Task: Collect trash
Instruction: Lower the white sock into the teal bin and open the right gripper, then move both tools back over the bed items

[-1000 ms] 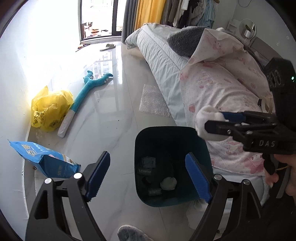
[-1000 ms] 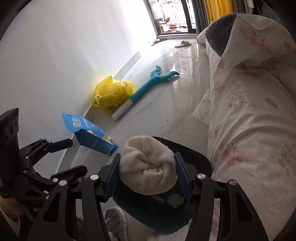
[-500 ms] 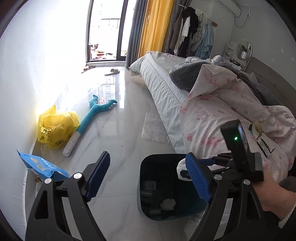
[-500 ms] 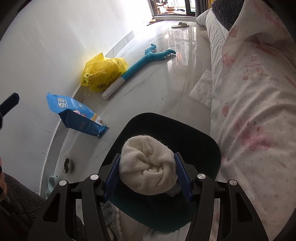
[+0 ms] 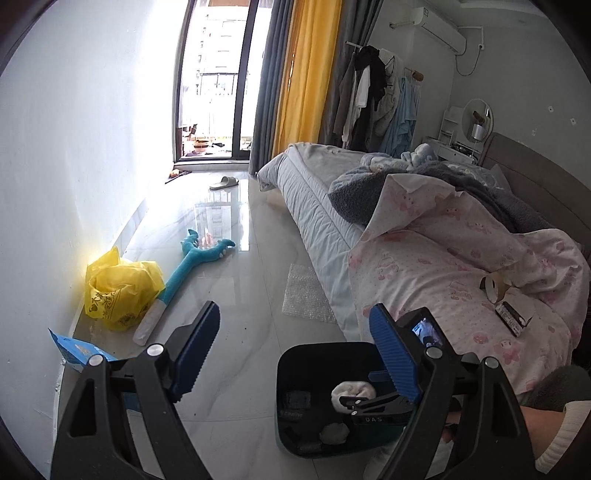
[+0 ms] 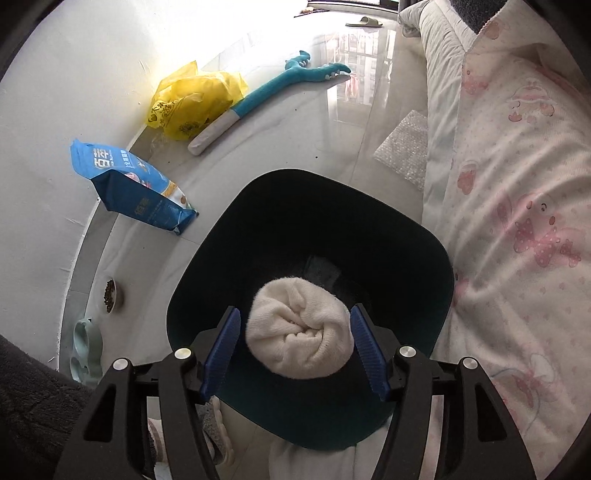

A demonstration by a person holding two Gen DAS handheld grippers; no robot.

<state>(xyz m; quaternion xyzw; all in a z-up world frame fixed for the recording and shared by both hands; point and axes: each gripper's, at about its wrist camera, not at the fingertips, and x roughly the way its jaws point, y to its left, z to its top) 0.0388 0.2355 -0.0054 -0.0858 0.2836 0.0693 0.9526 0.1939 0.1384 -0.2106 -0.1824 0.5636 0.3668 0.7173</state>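
White cloth ball between just-opened right gripper pads, above bin.

White wall along left of frame. Glossy pale marble floor mirrors bright balcony door, upper centre. Yellow curtain beside grey one. Bed with pink printed quilt fills right side. Clothes rack, air conditioner upper right. Round mirror near headboard.

Bin beside bed, bag opposite
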